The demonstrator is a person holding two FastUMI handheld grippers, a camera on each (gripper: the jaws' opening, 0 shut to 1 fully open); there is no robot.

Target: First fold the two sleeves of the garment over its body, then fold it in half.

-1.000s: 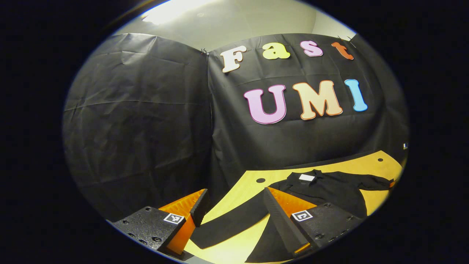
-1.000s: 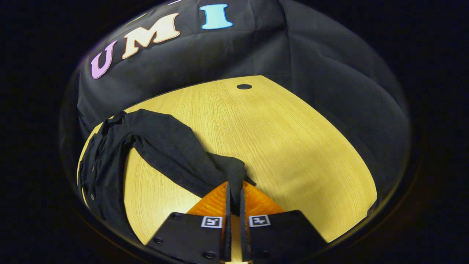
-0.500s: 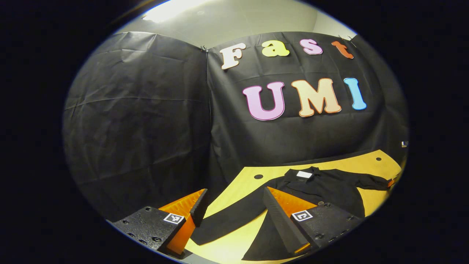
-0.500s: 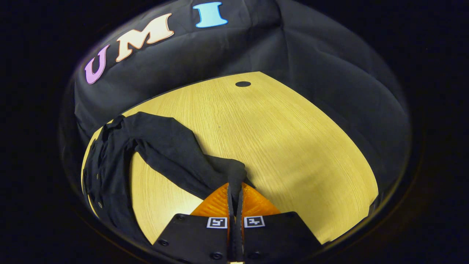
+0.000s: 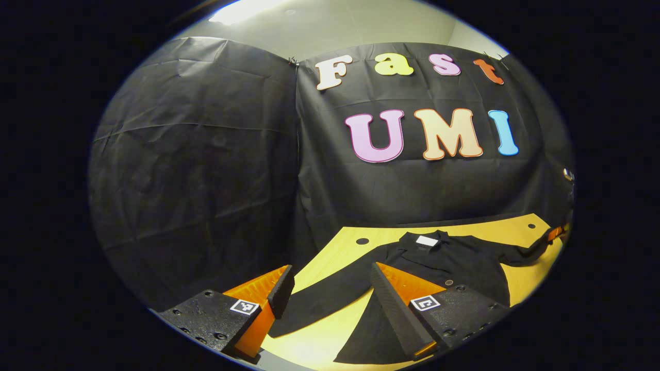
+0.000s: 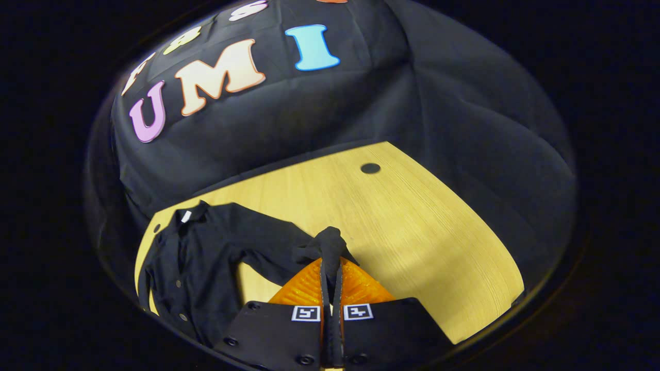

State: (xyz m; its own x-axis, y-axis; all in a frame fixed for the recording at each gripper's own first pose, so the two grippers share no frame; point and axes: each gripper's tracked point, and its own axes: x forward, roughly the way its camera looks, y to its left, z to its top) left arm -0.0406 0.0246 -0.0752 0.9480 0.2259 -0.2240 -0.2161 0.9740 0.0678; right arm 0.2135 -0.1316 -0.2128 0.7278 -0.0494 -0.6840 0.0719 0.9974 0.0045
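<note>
With the right gripper [image 6: 330, 268] clamped on the sleeve cuff [image 6: 330, 243], carry it toward ten o'clock over the garment [image 6: 196, 263], probably keeping it taut, while the left gripper [image 5: 330, 288] hangs apart.

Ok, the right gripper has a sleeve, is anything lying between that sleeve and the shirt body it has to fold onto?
Nothing visible. The right gripper is shut on the sleeve, and between it and the shirt body there is only bare table. The left gripper hangs open above the other sleeve.
</note>
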